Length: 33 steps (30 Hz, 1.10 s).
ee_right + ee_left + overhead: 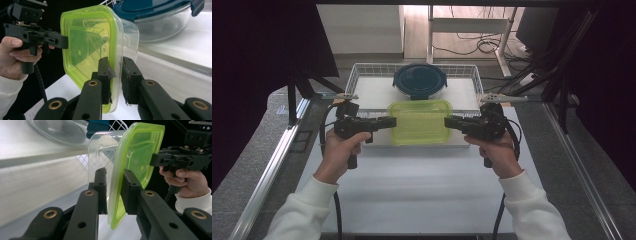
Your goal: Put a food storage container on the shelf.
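Observation:
A clear rectangular container with a lime-green lid (419,121) hangs between my two grippers, over the front edge of the wire basket (353,75). My left gripper (391,121) is shut on its left rim. In the left gripper view, the jaws (113,173) pinch the lid's edge and the clear wall (100,150). From the other side my right gripper (448,121) is shut on the right rim. Its own view shows the jaws (115,62) clamped over the green lid (87,40) and wall.
A round glass bowl with a dark blue lid (419,80) sits in the white wire basket behind the container, also seen close by as the bowl (160,17). The white table (422,185) stretches toward the person. Black frame legs (292,100) stand at both sides.

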Tool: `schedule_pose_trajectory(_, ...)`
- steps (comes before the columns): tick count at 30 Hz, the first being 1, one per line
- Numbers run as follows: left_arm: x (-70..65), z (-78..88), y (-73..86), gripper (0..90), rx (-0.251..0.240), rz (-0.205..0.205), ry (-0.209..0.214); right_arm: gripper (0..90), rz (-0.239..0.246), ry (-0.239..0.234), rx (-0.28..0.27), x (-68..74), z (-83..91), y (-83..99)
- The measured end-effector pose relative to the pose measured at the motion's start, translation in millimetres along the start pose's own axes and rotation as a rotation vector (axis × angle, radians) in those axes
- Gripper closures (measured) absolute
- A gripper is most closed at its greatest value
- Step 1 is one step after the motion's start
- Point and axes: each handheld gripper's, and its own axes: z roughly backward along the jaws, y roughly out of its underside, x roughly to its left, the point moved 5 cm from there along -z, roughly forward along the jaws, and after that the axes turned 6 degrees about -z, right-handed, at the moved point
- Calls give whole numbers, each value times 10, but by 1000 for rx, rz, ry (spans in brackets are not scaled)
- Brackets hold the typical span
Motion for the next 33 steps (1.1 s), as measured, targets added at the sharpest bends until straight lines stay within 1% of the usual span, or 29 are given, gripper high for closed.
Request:
schedule_pose_trajectory(7,-2,25,-137,766,-3,-14,-9,775,4,-1,-7,7,-2,-130)
schedule_pose_trajectory(11,7,44,-257,765,-1,-18,-11,775,15,5,-11,14,-6,-234)
schedule_pose_trajectory(14,16,53,-361,766,-1,-28,-12,775,14,6,-16,16,-9,-321)
schedule_pose_trajectory(17,24,49,-447,766,-6,-38,-26,779,12,15,-20,5,-20,-408)
schedule_pose_trajectory(24,76,48,-653,768,-6,-41,-14,779,12,22,-33,-2,-26,-596)
schedule_pose_trajectory(28,98,37,-722,768,-11,-42,-11,779,8,26,-32,-19,-33,-688)
schedule_pose_trajectory(33,135,24,-822,768,-6,-38,-9,780,3,30,-31,-45,-48,-780)
